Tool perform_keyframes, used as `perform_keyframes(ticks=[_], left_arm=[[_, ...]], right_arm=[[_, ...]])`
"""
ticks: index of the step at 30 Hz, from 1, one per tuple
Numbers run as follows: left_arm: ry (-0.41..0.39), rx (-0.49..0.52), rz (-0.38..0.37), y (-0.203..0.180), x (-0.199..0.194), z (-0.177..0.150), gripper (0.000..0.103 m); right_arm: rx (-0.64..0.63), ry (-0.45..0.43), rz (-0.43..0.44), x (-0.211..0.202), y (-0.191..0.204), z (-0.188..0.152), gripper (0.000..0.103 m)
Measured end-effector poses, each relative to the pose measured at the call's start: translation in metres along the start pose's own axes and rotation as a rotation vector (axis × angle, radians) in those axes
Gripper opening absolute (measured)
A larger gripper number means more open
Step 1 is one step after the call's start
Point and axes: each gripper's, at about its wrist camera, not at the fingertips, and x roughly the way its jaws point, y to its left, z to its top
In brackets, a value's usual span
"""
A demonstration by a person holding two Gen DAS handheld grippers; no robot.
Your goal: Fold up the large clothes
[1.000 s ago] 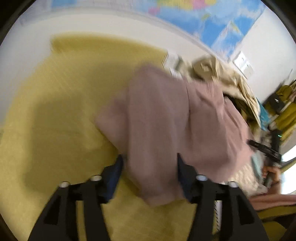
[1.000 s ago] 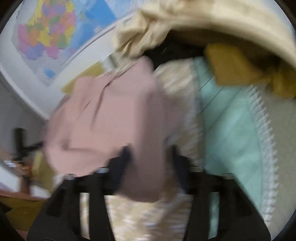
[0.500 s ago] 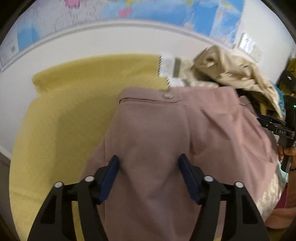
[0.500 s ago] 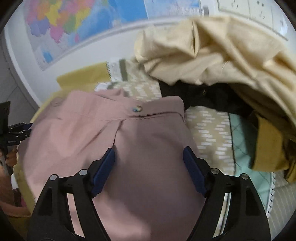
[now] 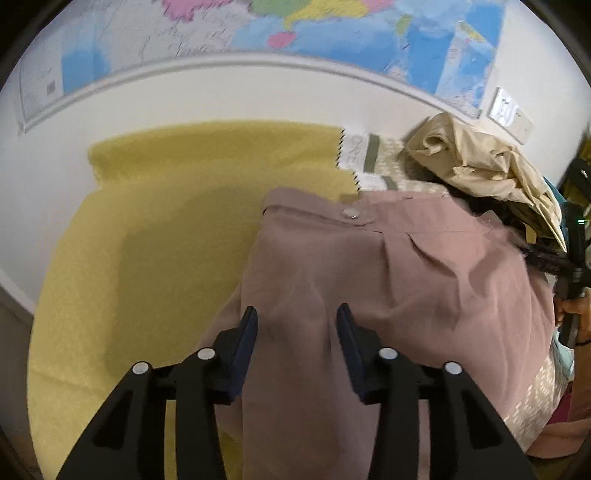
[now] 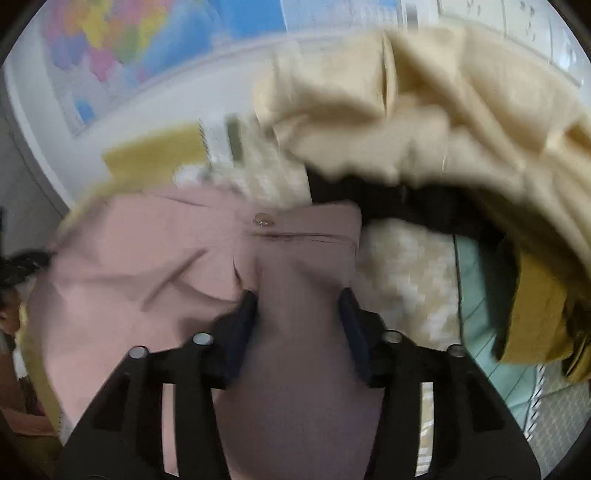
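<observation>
A dusty-pink garment (image 5: 424,280) with a buttoned waistband (image 5: 349,213) lies spread on a yellow bed cover (image 5: 166,240), waistband at the far side. My left gripper (image 5: 295,325) points down into the garment's left part. Its jaws are closing around a ridge of pink cloth and stand well apart. In the right wrist view the same garment (image 6: 147,266) and its button (image 6: 263,219) show. My right gripper (image 6: 297,310) sits on the garment's right part. Its jaws are also closing, with pink cloth bulging between them.
A heap of beige clothes (image 6: 424,110) over a black garment (image 6: 388,203) lies beyond the waistband on the right, with a mustard piece (image 6: 535,314) and a mint quilt (image 6: 480,295). A wall map (image 5: 332,33) hangs behind the bed. A hand (image 5: 576,310) holds the other gripper at the right edge.
The pink garment went from a bunched, swinging mass to lying spread with its waistband far from me. Both pairs of jaws have narrowed around the cloth.
</observation>
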Motion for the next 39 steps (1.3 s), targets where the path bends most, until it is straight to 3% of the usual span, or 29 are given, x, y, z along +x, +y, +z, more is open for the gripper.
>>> perform_keyframes(ticks=[5,10,13,15,22,28,34,39], left_arm=[[-0.024,0.063,0.023,-0.013,0.0,0.015,0.066],[-0.003,0.101,0.06,-0.031,0.018,0.025,0.068],[0.01,0.122,0.081,-0.04,0.027,0.024,0.068],[0.015,0.129,0.095,-0.042,0.03,0.022,0.068],[0.033,0.111,0.116,-0.041,0.035,0.016,0.068],[0.018,0.112,0.136,-0.044,0.024,0.013,0.068],[0.004,0.083,0.127,-0.041,0.013,0.008,0.068],[0.054,-0.02,0.125,-0.014,0.026,-0.006,0.073]], right_arm=[[0.033,-0.081,0.03,-0.021,-0.002,-0.001,0.06],[-0.04,-0.139,0.053,-0.037,0.022,0.0,0.063],[-0.081,-0.106,0.069,-0.024,0.035,0.005,0.066],[-0.072,-0.053,0.079,-0.006,0.033,0.007,0.074],[0.036,-0.032,0.097,0.013,0.011,0.009,0.076],[0.038,-0.079,0.118,-0.016,0.015,0.003,0.076],[-0.034,-0.107,0.202,-0.036,0.038,-0.003,0.078],[-0.001,-0.003,0.202,0.003,0.038,-0.008,0.078]])
